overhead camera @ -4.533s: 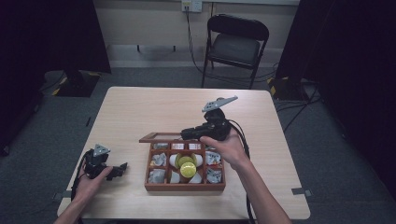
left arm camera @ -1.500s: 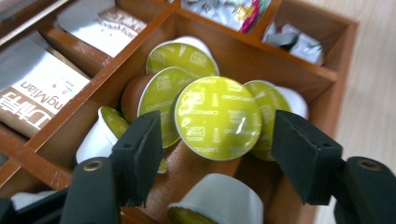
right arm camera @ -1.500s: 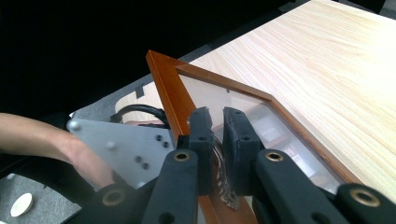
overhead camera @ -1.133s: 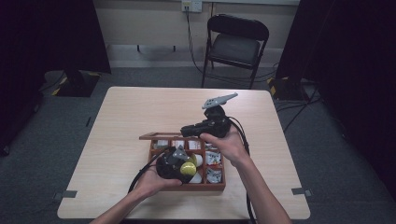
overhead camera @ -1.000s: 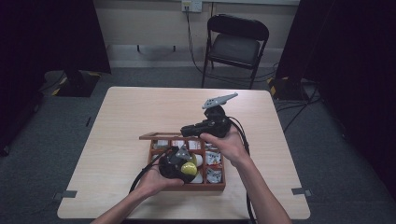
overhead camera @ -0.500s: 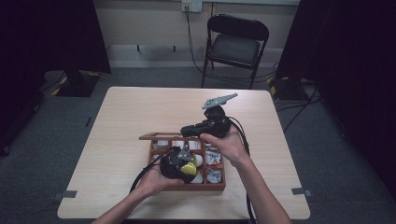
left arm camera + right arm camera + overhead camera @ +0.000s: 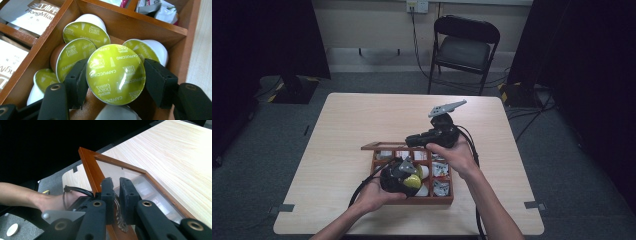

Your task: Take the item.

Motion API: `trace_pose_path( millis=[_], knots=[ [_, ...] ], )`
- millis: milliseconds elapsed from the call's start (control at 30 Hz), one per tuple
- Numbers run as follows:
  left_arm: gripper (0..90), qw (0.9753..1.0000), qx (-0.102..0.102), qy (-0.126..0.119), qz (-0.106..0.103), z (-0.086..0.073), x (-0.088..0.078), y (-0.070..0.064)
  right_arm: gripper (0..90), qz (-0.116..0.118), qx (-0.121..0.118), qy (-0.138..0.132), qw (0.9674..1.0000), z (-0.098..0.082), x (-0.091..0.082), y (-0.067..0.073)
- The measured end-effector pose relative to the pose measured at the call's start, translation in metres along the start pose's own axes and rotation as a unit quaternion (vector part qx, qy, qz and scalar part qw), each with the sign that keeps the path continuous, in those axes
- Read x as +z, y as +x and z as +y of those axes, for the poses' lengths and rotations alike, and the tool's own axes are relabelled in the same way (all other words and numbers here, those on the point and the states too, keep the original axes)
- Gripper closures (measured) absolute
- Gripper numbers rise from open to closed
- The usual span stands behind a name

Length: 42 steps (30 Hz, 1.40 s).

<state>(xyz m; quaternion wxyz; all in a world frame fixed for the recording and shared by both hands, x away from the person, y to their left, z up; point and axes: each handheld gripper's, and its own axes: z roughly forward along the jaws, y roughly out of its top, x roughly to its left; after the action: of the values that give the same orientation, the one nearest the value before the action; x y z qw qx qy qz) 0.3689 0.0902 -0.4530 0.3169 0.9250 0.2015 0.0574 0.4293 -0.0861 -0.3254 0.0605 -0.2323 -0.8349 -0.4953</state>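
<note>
Left tongs point(image 7: 404, 177) on a green-topped capsule point(image 7: 412, 181) in the wooden box point(image 7: 432, 200); right tongs point(image 7: 412, 141) at its raised lid point(image 7: 382, 146)

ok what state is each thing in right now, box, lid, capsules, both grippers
wooden box: open, on the table
glass lid: raised, held up by its metal clasp
left gripper: shut on a green-topped capsule
held capsule: gripped at its rim, foil facing the camera
other capsules: loose in the same compartment
right gripper: shut on the lid's clasp
</note>
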Motion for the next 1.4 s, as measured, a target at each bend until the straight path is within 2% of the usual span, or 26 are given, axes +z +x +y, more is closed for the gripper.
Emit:
trace_pose_path(
  millis=[100,167,200,333,367,467,500,567,700,800,867,900,967,1167,1200,1400],
  knots=[
    [39.0,0.9999,-0.007,-0.008,0.001,-0.001,-0.005,-0.001,82.1,0.000,0.000,0.000,1.0000,0.000,0.000,0.000],
    [39.0,0.9999,-0.008,-0.010,-0.007,-0.002,-0.009,0.000,82.1,0.000,0.001,0.000,1.0000,0.000,0.000,0.000],
    [39.0,0.9997,-0.017,-0.018,-0.009,-0.003,-0.010,-0.001,82.1,0.000,0.001,0.000,1.0000,0.000,0.000,0.000],
    [39.0,0.9998,-0.006,-0.019,-0.009,-0.005,-0.016,-0.003,82.1,0.000,0.002,0.000,1.0000,0.000,0.000,0.000],
    [39.0,0.9994,-0.017,-0.027,-0.015,-0.006,-0.018,-0.005,82.1,0.001,0.002,0.000,1.0000,0.000,0.000,0.000],
    [39.0,0.9993,-0.011,-0.033,-0.013,-0.008,-0.023,-0.007,82.1,0.001,0.002,0.000,1.0000,0.000,0.000,0.000],
    [39.0,0.9995,-0.007,-0.028,-0.015,-0.008,-0.026,-0.007,82.1,0.001,0.002,0.000,1.0000,0.000,0.000,0.000],
    [39.1,0.9990,-0.007,-0.042,-0.013,-0.010,-0.033,-0.008,82.1,0.001,0.002,0.001,1.0000,-0.001,0.000,0.000],
    [39.1,0.9990,-0.007,-0.043,-0.014,-0.012,-0.039,-0.008,82.0,0.001,0.002,0.000,1.0000,-0.001,0.000,0.000],
    [39.1,0.9978,-0.019,-0.063,-0.010,-0.016,-0.044,-0.008,82.1,0.001,0.003,0.001,1.0000,-0.001,0.000,0.000],
    [39.1,0.9983,-0.012,-0.056,-0.007,-0.019,-0.046,-0.009,82.1,0.001,0.003,0.000,1.0000,-0.001,0.000,0.000],
    [39.1,0.9980,-0.017,-0.060,-0.013,-0.021,-0.047,-0.010,82.1,0.001,0.003,0.000,1.0000,-0.001,0.000,0.000],
    [39.1,0.9981,-0.016,-0.060,-0.010,-0.023,-0.050,-0.009,82.1,0.001,0.003,0.001,1.0000,-0.001,0.000,0.000],
    [39.1,0.9967,-0.038,-0.072,0.001,-0.032,-0.062,-0.004,82.1,0.002,0.003,0.001,1.0000,-0.001,0.000,0.000],
    [39.1,0.9968,-0.041,-0.069,0.001,-0.034,-0.064,-0.002,82.1,0.002,0.003,0.001,1.0000,-0.001,0.000,0.000],
    [39.1,0.9947,-0.053,-0.088,0.008,-0.042,-0.079,0.006,82.1,0.002,0.003,0.000,1.0000,-0.001,0.000,0.000]
  ],
)
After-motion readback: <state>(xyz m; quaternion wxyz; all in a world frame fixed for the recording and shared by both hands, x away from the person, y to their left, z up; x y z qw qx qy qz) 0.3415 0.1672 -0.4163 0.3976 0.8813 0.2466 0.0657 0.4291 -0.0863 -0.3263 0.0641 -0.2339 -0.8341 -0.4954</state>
